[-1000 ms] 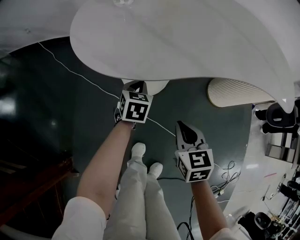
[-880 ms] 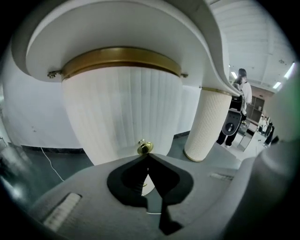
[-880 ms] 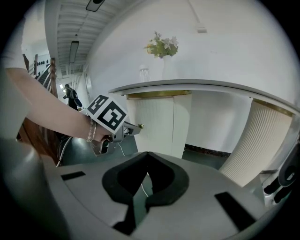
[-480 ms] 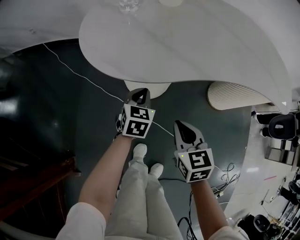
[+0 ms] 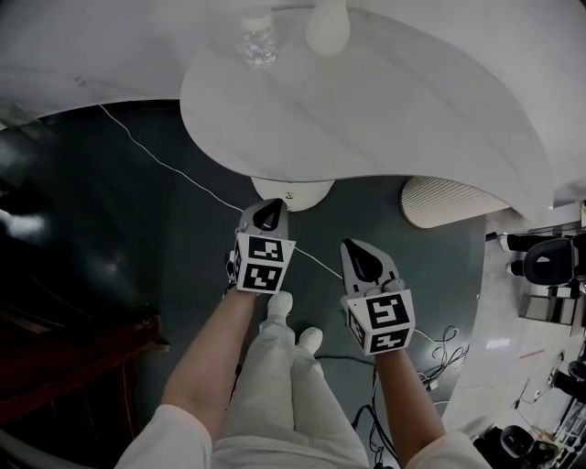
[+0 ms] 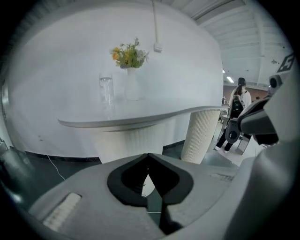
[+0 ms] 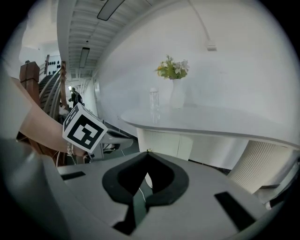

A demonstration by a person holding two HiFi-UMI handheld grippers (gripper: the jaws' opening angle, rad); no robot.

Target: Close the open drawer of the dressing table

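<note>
Curving wht tabletop (image 5: pixel 366 101), dk floor (image 5: pixel 137 238)

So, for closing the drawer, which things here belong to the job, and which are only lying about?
Belongs to the job: the dressing table, its drawer with the small knob, the left gripper and the right gripper, both shut and empty.

Only lying about: the glass and the vase of flowers on the tabletop, and the white cable on the floor.

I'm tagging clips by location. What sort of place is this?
Likely a showroom or lab mock-up, not a home: a white dressing table with a vase and glass, loose cables on the dark floor, office chairs nearby.
</note>
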